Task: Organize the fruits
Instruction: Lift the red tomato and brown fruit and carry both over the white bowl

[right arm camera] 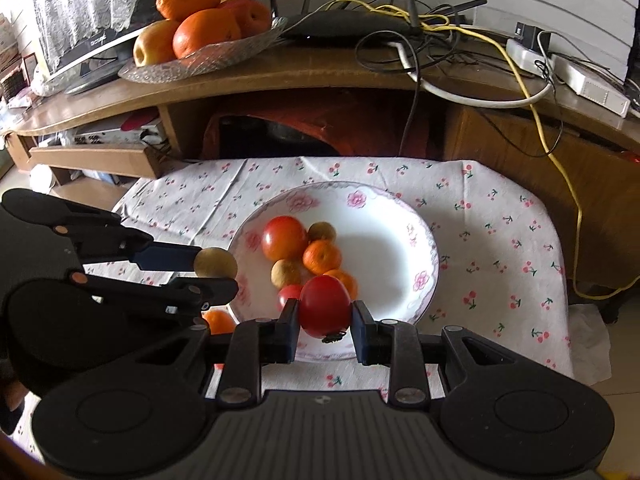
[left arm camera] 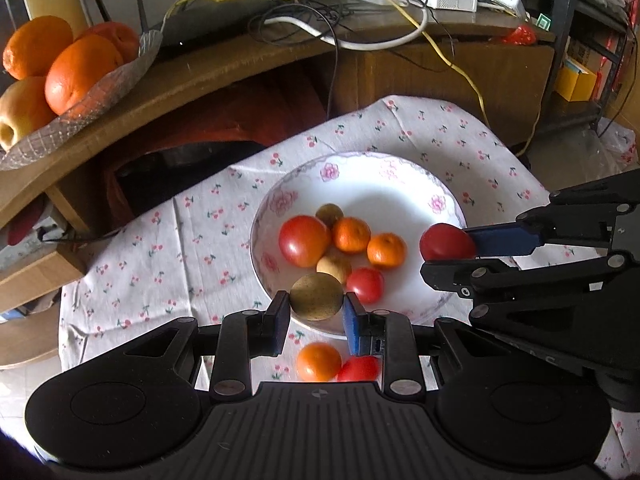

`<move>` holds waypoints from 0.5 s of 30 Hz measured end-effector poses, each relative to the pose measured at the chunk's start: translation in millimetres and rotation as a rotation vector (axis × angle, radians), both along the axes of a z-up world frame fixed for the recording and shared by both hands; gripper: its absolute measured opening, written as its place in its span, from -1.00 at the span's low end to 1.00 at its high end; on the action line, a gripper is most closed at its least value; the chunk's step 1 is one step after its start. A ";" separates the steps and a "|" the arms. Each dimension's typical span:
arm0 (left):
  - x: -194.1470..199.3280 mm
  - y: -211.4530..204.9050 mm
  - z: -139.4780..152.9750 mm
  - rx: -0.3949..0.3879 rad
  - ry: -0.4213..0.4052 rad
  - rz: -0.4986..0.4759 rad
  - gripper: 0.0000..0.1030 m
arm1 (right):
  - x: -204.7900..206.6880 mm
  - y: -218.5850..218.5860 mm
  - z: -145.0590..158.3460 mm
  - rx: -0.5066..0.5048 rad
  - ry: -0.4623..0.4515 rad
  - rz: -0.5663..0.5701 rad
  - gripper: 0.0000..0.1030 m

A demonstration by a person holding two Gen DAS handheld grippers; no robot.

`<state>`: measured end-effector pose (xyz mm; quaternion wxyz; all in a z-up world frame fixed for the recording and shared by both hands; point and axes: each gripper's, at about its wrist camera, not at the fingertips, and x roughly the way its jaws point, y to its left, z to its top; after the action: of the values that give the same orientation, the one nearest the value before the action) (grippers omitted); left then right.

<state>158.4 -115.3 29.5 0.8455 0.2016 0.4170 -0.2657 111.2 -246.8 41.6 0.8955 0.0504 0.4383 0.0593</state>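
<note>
Over plate (left arm camera: 448,200) rim | left gripper (left arm camera: 316,312) clamps kiwi (left arm camera: 316,296) | right gripper (right arm camera: 324,322) clamps tomato (right arm camera: 324,304)

white pink-flowered plate (right arm camera: 416,248) | cherry-print white cloth (right arm camera: 500,240) | red tomato (right arm camera: 324,306) | brown-speckled kiwi (left arm camera: 316,297)

Plate (right arm camera: 416,248) lay mid-cloth (right arm camera: 500,248); fruit pile (right arm camera: 304,252) in plate's left half. Two loose fruits (left arm camera: 332,362) lay on cloth by plate's near edge. Fruit dish (right arm camera: 208,60) on desk (right arm camera: 320,76) behind, left.
</note>
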 end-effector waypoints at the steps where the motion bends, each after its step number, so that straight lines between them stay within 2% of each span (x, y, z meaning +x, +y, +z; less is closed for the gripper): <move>1: 1.8 -0.9 -0.4 -0.001 0.000 0.002 -0.32 | 1.5 -0.4 -0.5 0.000 0.000 -0.003 -0.46; 15: 21.0 -11.3 -10.8 0.002 0.017 0.018 -0.33 | 22.4 -8.4 -12.3 -0.020 0.003 -0.011 -0.46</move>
<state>179.3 -126.6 18.7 0.8442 0.1964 0.4260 -0.2593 133.5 -255.2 29.3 0.8956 0.0439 0.4398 0.0500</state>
